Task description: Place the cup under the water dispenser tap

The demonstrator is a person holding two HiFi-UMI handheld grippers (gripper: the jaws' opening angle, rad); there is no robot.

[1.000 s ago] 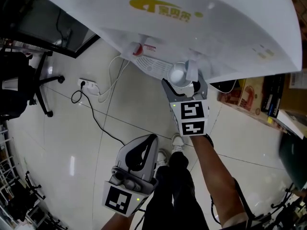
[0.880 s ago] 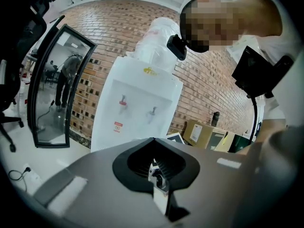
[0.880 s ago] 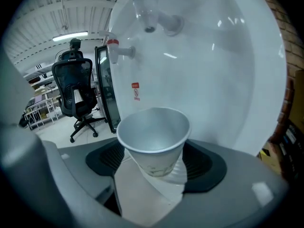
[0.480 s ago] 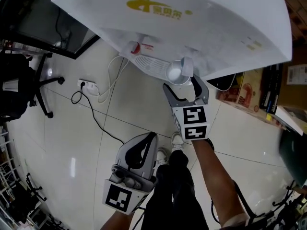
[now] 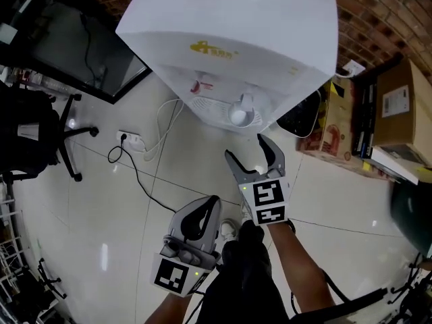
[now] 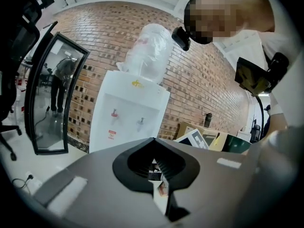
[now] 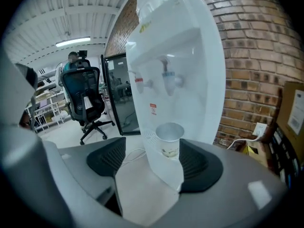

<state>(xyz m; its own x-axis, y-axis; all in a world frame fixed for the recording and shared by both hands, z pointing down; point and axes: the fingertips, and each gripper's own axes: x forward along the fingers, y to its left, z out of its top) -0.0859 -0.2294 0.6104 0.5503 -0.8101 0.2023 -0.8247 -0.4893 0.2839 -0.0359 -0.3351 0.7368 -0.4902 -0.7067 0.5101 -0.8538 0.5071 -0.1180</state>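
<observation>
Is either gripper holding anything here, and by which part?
Nothing is held: right gripper open, apart from the cup under the tap; left gripper shut, empty.

the head view looks steeply down on the water dispenser (image 5: 229,39) from above its front, with the floor (image 5: 135,201) below. the left gripper view sits low and further back, facing the dispenser's front and the brick wall (image 6: 95,37) behind it. the right gripper view faces that same front from close by. all three share the dispenser's tap recess.
</observation>
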